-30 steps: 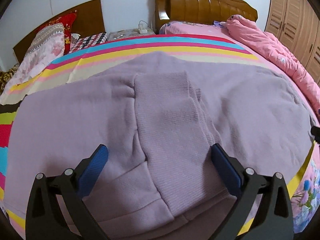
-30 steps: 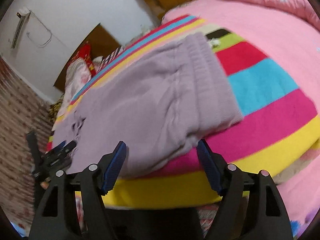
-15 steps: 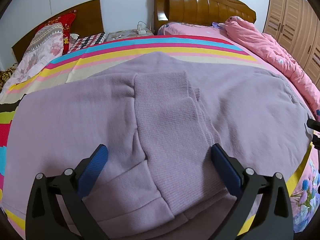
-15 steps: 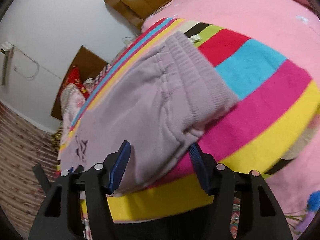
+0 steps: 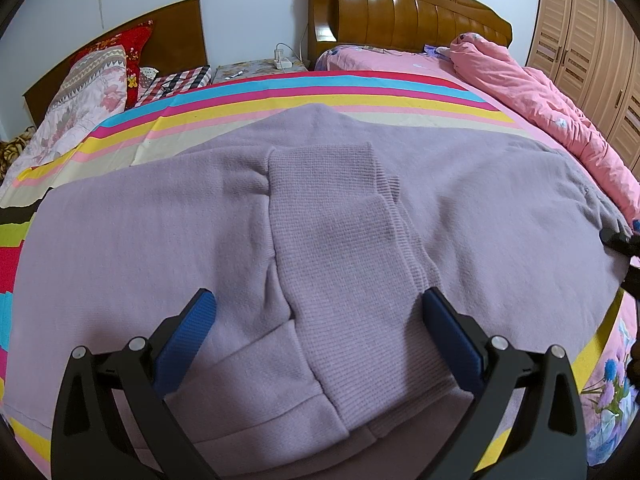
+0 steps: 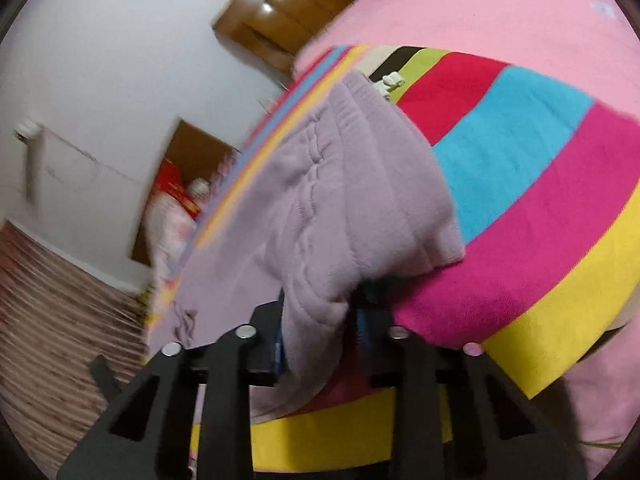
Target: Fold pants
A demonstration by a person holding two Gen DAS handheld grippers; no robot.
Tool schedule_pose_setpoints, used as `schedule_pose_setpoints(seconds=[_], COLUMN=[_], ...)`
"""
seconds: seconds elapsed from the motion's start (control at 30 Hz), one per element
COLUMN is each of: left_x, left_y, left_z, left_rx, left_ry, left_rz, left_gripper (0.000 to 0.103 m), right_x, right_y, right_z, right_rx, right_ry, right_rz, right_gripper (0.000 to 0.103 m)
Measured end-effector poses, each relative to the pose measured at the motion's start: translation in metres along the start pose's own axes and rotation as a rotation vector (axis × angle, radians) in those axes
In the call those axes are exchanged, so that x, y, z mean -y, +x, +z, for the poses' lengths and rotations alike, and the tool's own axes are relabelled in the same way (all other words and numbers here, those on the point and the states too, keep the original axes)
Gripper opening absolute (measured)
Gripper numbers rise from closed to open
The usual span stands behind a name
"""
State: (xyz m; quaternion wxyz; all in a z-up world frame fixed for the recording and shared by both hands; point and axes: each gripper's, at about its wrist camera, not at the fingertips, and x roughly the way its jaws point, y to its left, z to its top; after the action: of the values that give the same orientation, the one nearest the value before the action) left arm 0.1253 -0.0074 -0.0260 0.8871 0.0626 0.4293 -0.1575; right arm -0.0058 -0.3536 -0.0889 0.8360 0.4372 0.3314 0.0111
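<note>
The lilac fleece pants [image 5: 168, 240] lie spread across the rainbow-striped bed sheet [image 5: 280, 96], with their ribbed knit cuffs [image 5: 344, 240] doubled over the middle of the garment. The left gripper [image 5: 316, 328] hangs above those cuffs, its blue-padded jaws wide apart and touching nothing. The right gripper [image 6: 320, 320] is at the waistband end near the bed edge; its jaws have just been closing and now pinch a bunched corner of the waistband [image 6: 316, 280] between the pads. The step in hand appears to be securing both ends before a fold. The next move calls for the left gripper to descend and clamp the cuff layers, then for both to lift together, keeping the fabric taut.
</note>
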Motion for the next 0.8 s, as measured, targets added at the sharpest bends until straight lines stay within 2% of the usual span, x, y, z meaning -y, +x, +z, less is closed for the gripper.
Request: schedule_pose_setpoints(seconds=[0.17,0.4,0.5,0.57,0.6,0.7,0.77,0.8], left_x=[0.001,0.006,0.011,0.005,-0.001,-0.029,-0.04,-0.044], left_y=[-0.002,-0.01,-0.027,-0.028,-0.025,0.013,0.03,0.031], left_z=[0.0,0.007,0.022,0.039,0.044,0.06,0.06,0.061], left_rx=[0.0,0.015,0.069,0.081,0.069,-0.052,-0.104,-0.094], left_ry=[0.004,0.035,0.083,0.113,0.114,0.074,0.037,0.012], left_rz=[0.006,0.025,0.057,0.118,0.14,0.214,0.151,0.125], left_gripper=[0.102,0.101,0.101,0.101,0.101,0.102,0.102,0.102], right_x=[-0.001,0.012,0.016,0.018,0.019,0.018,0.015,0.015], right_y=[-0.015,-0.014,-0.015,-0.017,-0.018,-0.019,-0.019,-0.019], right_z=[-0.01,-0.01,-0.009,-0.01,-0.011,-0.015,-0.019,-0.019], right_rx=[0.083,0.073,0.092,0.102,0.107,0.114,0.114,0.111], right_ry=[-0.01,0.028,0.061,0.071,0.068,0.071,0.065,0.064], right_rz=[0.068,0.083,0.095,0.094,0.089,0.086,0.081,0.077], right_gripper=[0.022,0.022,0.022,0.022,0.022,0.022,0.022,0.022])
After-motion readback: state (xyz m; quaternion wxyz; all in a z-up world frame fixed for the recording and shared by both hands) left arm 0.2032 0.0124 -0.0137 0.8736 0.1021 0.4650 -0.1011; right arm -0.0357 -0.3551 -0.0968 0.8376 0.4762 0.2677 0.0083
